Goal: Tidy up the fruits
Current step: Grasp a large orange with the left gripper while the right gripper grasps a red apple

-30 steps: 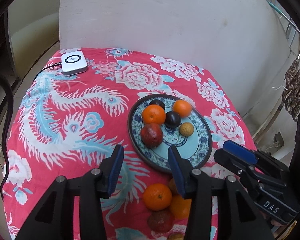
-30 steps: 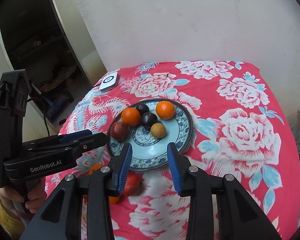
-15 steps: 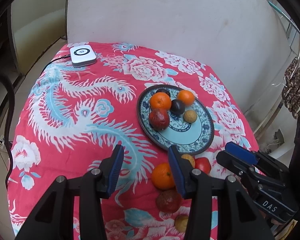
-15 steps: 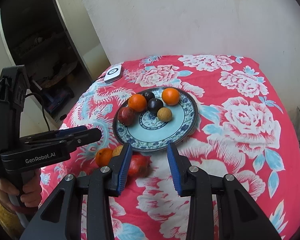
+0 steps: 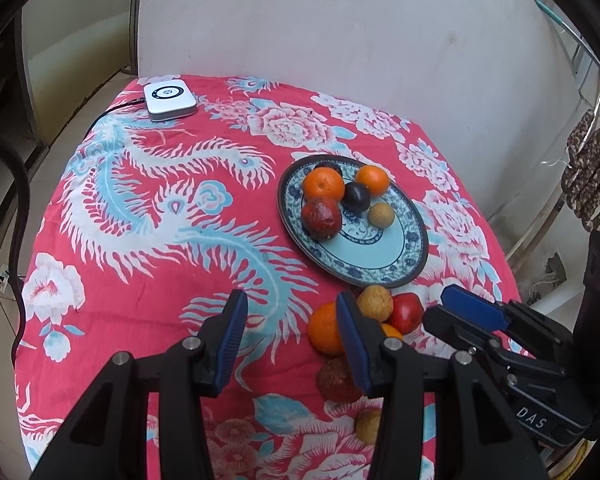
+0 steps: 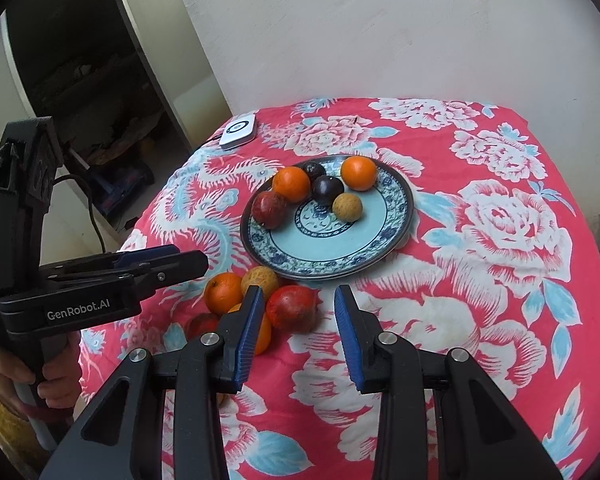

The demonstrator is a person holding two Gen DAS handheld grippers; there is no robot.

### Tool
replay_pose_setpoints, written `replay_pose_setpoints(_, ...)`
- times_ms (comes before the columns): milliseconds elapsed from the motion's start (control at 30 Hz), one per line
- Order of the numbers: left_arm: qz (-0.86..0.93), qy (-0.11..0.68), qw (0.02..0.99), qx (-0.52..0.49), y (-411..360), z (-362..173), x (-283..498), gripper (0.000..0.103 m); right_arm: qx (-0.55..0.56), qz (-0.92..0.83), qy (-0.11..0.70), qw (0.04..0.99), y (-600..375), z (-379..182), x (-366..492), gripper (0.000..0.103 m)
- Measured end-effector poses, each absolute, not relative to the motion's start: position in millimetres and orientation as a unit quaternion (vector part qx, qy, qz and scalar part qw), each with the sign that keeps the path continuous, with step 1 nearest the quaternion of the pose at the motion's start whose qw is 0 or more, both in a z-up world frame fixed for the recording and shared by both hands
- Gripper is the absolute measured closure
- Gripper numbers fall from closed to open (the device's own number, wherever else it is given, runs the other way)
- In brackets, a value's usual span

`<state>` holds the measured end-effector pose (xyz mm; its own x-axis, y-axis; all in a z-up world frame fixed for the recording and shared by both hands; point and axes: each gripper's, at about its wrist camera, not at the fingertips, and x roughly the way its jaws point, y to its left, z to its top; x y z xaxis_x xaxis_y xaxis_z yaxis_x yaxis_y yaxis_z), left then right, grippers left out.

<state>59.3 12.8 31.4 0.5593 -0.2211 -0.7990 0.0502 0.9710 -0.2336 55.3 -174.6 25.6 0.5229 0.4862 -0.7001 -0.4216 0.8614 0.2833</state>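
1. Left wrist view: the left gripper (image 5: 290, 334) hangs above the tabletop (image 5: 148, 208), which is draped in a red floral cloth; its blue-padded fingers (image 5: 232, 336) are spread apart with nothing between them.
2. A blue-patterned plate (image 5: 396, 256) sits right of centre on the cloth, carrying six fruits bunched on its far side: two oranges (image 5: 324, 183), a dark red fruit (image 5: 321, 217), a dark plum (image 5: 356, 197), a small tan fruit (image 5: 381, 215), and another dark fruit partly hidden behind the nearer orange.
3. Loose fruit lies just beside the plate's near rim: an orange (image 5: 325, 329), a tan fruit (image 5: 375, 303) and a red fruit (image 5: 406, 313) cluster together, with a brownish-red fruit (image 5: 336, 380) and another tan one (image 5: 367, 426) nearer the camera, partly behind the right-hand finger.
4. The right gripper (image 5: 472, 312) reaches in from the right of this view, its blue tip close to the red fruit.
5. Right wrist view: the right gripper (image 6: 296, 328) has its fingers (image 6: 346, 332) released and wide, empty, poised above the cloth just right of the red fruit (image 6: 292, 307).
6. The left gripper (image 6: 160, 266), marked GenRobot.AI, enters from the left, held by a hand (image 6: 56, 380) at the lower edge; whether it touches the nearby loose orange (image 6: 223, 293) cannot be told.
7. A white device (image 5: 168, 97) with a cable rests at the far left corner of the tabletop, well apart from the plate.
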Motion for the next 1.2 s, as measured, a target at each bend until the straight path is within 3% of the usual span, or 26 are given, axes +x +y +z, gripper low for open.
replay_pose_setpoints(1000,-0.119,0.485,0.86,-0.103,-2.6,12.4,56.8,0.055,0.065,0.275,0.438,0.854,-174.9,4.9,64.4,0.065)
replay_pose_setpoints(1200,-0.129,0.485,0.857,-0.114,-0.8,10.7,57.6,0.061,0.082,0.281,0.44,0.849,-176.9,2.3,65.9,0.065)
